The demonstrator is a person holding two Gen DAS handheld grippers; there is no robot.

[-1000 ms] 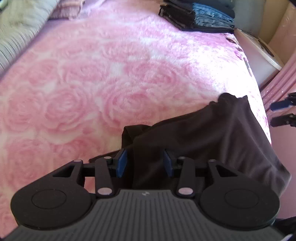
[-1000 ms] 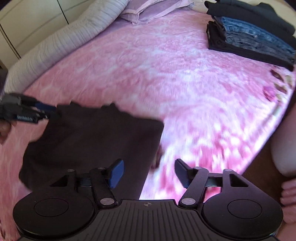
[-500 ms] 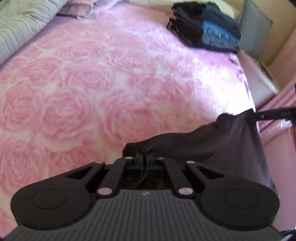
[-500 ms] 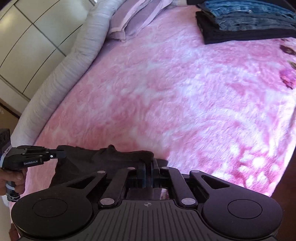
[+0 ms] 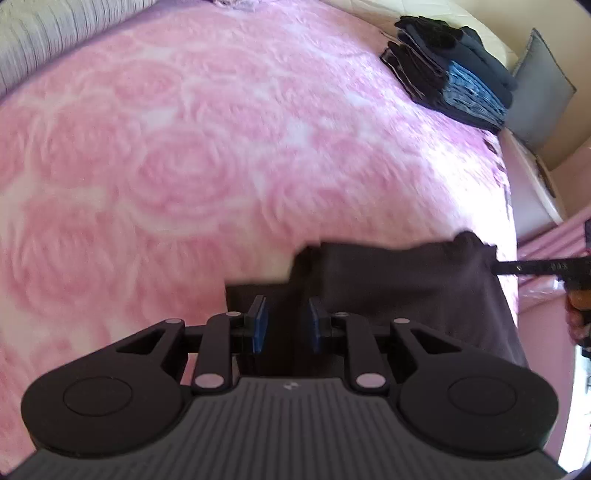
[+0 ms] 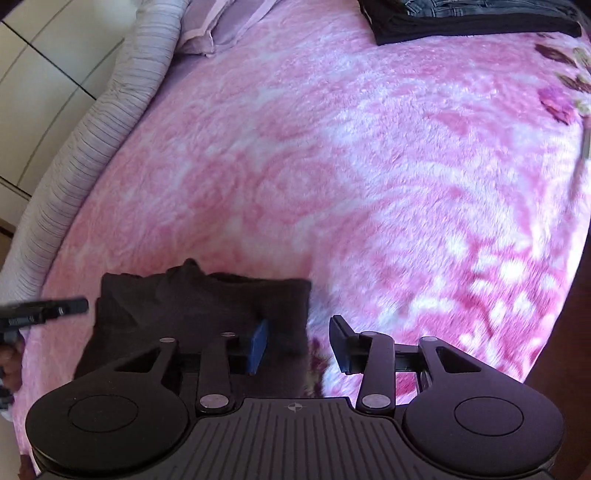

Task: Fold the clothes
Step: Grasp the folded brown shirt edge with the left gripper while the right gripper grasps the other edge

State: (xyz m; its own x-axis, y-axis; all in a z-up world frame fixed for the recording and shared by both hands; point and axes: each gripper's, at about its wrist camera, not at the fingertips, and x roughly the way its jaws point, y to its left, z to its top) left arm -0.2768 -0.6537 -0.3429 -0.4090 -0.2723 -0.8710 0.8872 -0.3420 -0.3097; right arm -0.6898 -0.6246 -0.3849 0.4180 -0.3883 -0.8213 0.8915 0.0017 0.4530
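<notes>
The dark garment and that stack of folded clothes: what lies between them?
Only bare pink rose blanket separates the dark garment from the stack, in the left wrist view.

Bright daylight, motion blur, fisheye-warped edges

A folded garment (image 5: 406, 288) is laid on the bed (image 5: 184, 166) at its near edge, just ahead of both grippers. A stack of folded clothes (image 5: 454, 88) is set at the bed's far right corner, well apart from it. A bolster (image 6: 92, 147) is placed along the left side, with a pillow (image 6: 221, 26) at the far end.
</notes>
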